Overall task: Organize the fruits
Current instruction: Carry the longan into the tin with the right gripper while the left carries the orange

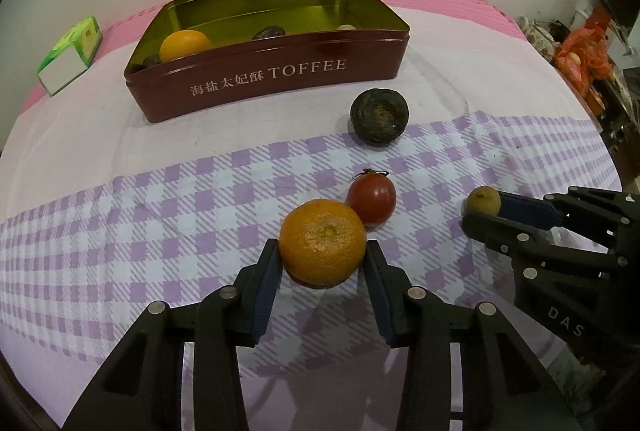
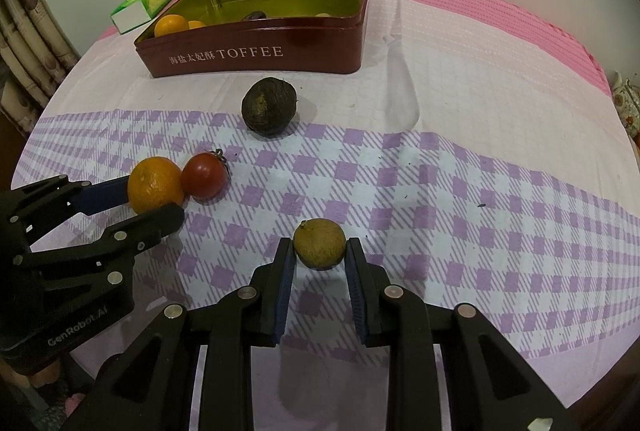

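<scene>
A: Orange mandarin (image 1: 322, 242) clamped in left gripper (image 1: 322, 263), near side of toffee tin (image 1: 264, 79); cherry tomato (image 1: 371, 199) touching it.

B: Right gripper (image 2: 320, 267) pinches small yellow-green fruit (image 2: 319, 243). Suggest lifting straight up, avoiding the tomato.

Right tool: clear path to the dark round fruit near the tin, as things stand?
Probably not yet. The right tool is shut on a small yellowish fruit, so it is occupied. The cloth between it and the dark fruit looks free; the tomato sits off to the side.
</scene>
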